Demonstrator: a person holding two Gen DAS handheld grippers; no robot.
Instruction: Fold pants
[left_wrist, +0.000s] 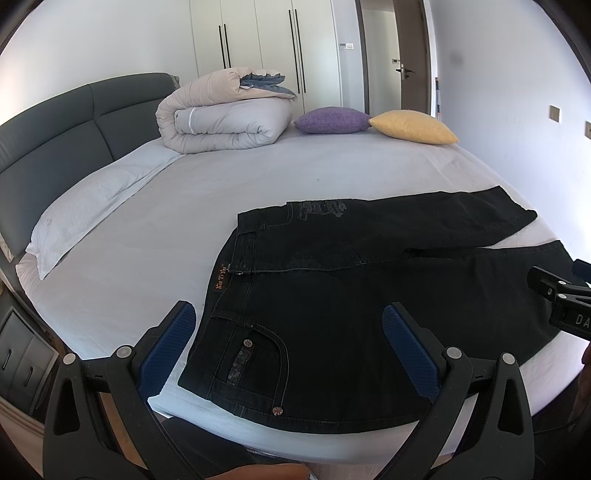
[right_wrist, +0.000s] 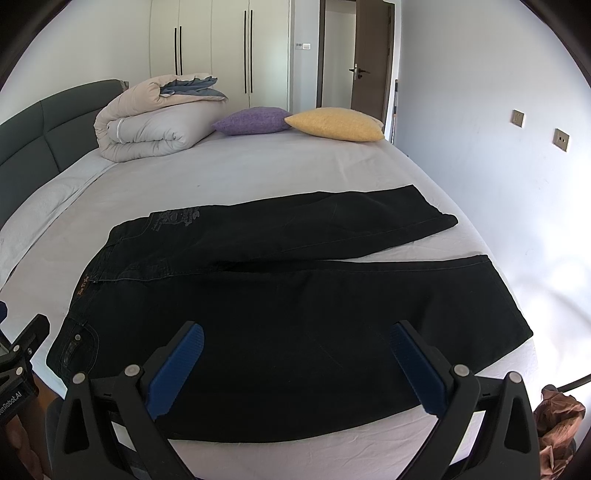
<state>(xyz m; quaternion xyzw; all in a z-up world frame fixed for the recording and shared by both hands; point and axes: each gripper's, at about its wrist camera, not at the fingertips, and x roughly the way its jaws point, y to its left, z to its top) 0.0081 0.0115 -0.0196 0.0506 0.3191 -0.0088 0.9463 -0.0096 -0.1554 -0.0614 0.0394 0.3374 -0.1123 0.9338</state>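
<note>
Black jeans lie flat on the white bed sheet, waistband to the left, both legs spread to the right; they also show in the right wrist view. My left gripper is open and empty, hovering over the waist and front pocket near the bed's front edge. My right gripper is open and empty above the near leg. The right gripper's body shows at the right edge of the left wrist view; the left gripper's body shows at the left edge of the right wrist view.
A folded duvet, a purple cushion and a yellow cushion sit at the far side of the bed. A white pillow lies by the dark headboard. A nightstand stands at lower left.
</note>
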